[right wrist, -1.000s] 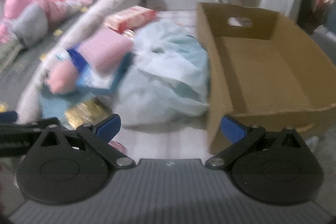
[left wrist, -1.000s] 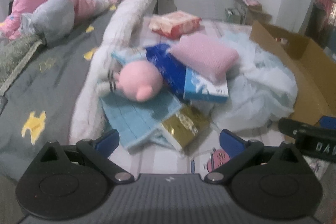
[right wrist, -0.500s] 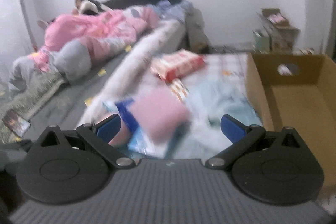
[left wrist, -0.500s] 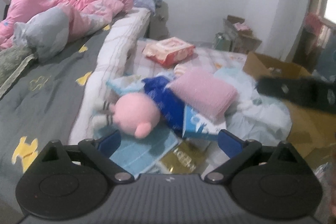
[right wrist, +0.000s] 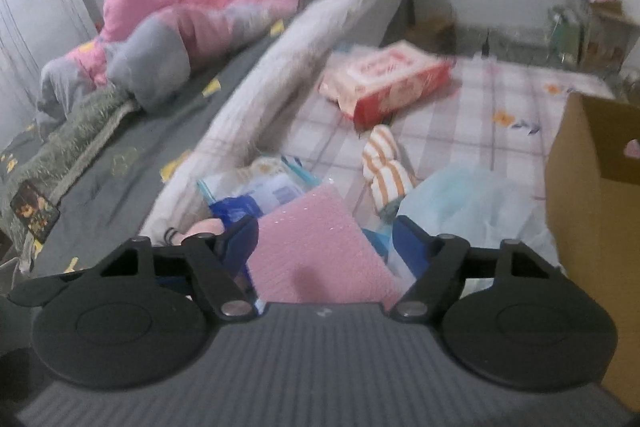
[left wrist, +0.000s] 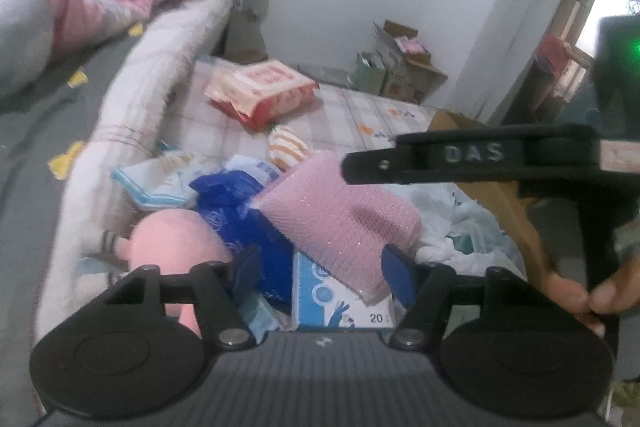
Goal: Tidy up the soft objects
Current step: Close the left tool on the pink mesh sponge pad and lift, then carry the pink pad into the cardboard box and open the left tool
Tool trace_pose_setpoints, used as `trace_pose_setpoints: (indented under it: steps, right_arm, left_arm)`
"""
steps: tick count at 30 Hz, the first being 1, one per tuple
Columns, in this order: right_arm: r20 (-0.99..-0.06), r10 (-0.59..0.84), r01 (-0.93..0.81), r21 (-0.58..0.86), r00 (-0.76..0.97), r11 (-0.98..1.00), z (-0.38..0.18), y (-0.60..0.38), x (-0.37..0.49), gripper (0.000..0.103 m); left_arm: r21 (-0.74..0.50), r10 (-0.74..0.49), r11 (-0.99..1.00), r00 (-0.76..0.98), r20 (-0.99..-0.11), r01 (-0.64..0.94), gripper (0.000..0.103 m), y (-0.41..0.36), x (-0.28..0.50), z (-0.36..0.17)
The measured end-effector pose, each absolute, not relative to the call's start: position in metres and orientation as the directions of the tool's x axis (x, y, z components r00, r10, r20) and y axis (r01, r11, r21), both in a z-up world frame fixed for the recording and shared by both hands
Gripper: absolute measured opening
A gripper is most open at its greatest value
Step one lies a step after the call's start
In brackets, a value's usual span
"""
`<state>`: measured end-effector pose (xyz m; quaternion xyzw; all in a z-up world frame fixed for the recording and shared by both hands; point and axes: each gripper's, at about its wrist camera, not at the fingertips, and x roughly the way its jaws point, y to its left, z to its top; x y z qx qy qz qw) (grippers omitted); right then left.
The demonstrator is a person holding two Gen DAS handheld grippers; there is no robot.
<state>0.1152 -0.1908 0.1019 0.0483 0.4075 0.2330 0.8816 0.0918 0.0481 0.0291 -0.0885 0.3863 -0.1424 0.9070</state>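
Left wrist view: left gripper [left wrist: 316,263] has dropped closer to the pile vs a sec ago, jaws spread w/ nothing between them, blue tips flanking the near edge of the pink sponge pad [left wrist: 340,223]. Pad sits on top of the blue tissue pack [left wrist: 340,307], pink plush [left wrist: 176,247] just beside on the left. Right gripper's finger now crosses above the pad; it was low at the frame edge 1 s ago. Right wrist view: right gripper [right wrist: 326,243] has swung from the cardboard box [right wrist: 592,195] over to the pile, jaws spread, pad lying between the tips; contact prob not made yet, but blur makes it hard to say. Box stands open at right, near the pile. Judgement: pad is the first pick, box the likely destination.
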Motion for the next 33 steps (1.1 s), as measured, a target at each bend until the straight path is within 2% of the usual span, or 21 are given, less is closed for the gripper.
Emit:
trace_pose_setpoints:
  steps: [6, 11, 15, 21, 27, 33]
  right_arm:
    - [-0.754, 0.463, -0.339, 0.331, 0.466, 0.88, 0.075, -0.188, 0.148, 0.059]
    - [-0.747, 0.526, -0.312, 0.427, 0.406, 0.848, 0.065, -0.198, 0.149, 0.055]
    - [-0.74, 0.553, -0.306, 0.463, 0.382, 0.832, 0.068, -0.202, 0.146, 0.045]
    - [-0.698, 0.602, -0.336, 0.501, 0.388, 0.797, 0.087, -0.208, 0.127, 0.042]
    - [-0.618, 0.648, -0.369, 0.533, 0.445, 0.761, 0.12, -0.227, 0.102, 0.042]
    - [-0.545, 0.638, -0.354, 0.54, 0.544, 0.764, 0.153, -0.286, 0.085, 0.042]
  left_arm:
    - [-0.317, -0.368, 0.928, 0.615, -0.697, 0.196, 0.059, 0.047, 0.113, 0.015]
    - [-0.304, -0.367, 0.929, 0.621, -0.693, 0.211, 0.057, 0.039, 0.119, 0.014]
    - [-0.265, -0.327, 0.944, 0.645, -0.691, 0.195, 0.056, 0.036, 0.118, 0.021]
    - [-0.202, -0.271, 0.962, 0.689, -0.672, 0.182, 0.054, 0.033, 0.106, 0.044]
    - [-0.119, -0.235, 0.971, 0.737, -0.634, 0.207, 0.055, 0.015, 0.087, 0.081]
    - [-0.061, -0.282, 0.949, 0.749, -0.6, 0.309, 0.057, -0.036, 0.089, 0.115]
